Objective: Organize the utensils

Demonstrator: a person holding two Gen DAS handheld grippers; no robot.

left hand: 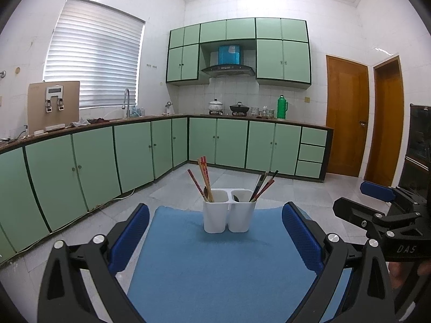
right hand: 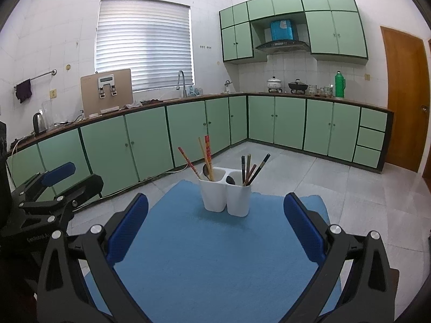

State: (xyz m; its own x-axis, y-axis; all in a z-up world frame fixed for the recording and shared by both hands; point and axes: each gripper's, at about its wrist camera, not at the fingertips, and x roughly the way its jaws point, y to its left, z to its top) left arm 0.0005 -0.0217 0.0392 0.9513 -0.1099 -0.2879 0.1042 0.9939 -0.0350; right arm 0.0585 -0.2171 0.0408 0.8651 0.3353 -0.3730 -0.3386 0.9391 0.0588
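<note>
A white two-compartment utensil holder (left hand: 229, 212) (right hand: 226, 196) stands on a blue mat (left hand: 215, 263) (right hand: 215, 255). Its left compartment holds red and tan chopsticks (left hand: 203, 179) (right hand: 206, 156) and a spoon (right hand: 206, 171). Its right compartment holds dark chopsticks (left hand: 264, 185) (right hand: 252, 169) and a dark spoon (right hand: 230, 179). My left gripper (left hand: 215, 234) is open and empty, short of the holder. My right gripper (right hand: 215, 228) is open and empty, also short of it. Each gripper shows at the edge of the other's view: the right gripper (left hand: 382, 207) and the left gripper (right hand: 54, 185).
Green kitchen cabinets (left hand: 134, 156) and a counter run along the left and back walls. The counter carries a sink tap (left hand: 126, 102), pots (left hand: 215, 106) and a green flask (left hand: 282, 106). Wooden doors (left hand: 347, 115) stand at the right. Grey tiled floor lies beyond the mat.
</note>
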